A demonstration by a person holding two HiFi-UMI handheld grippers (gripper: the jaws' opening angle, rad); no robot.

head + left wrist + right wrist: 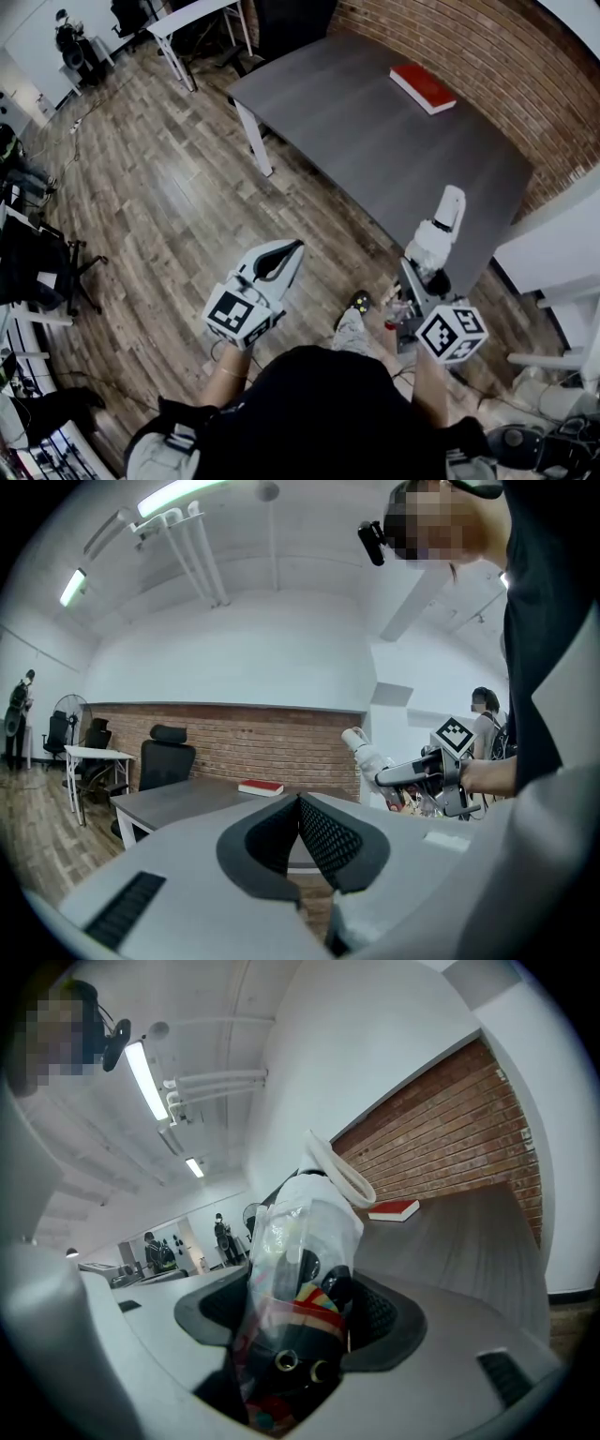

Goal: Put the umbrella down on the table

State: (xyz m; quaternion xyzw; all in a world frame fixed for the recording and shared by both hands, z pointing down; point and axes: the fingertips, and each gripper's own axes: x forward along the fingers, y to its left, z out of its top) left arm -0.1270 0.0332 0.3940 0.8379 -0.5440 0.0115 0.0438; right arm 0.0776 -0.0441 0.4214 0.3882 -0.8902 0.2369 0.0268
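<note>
A folded umbrella point(298, 1269) in a clear plastic sleeve, colourful with a white handle and loop, sits between the jaws of my right gripper point(305, 1321), which is shut on it. In the head view the umbrella point(441, 230) points up and forward from the right gripper point(424, 272), near the front right corner of the grey table point(356, 122) and above the floor. My left gripper point(289, 251) is over the wooden floor, left of the table. Its jaws meet with nothing between them. The left gripper view shows the left gripper point(300, 801) shut, and the umbrella point(366, 750) to the right.
A red book point(423, 87) lies at the table's far side by the brick wall point(487, 56). A black office chair point(167, 754) stands behind the table. A white cabinet point(553, 248) is to the right. More desks and chairs point(37, 262) line the room's left.
</note>
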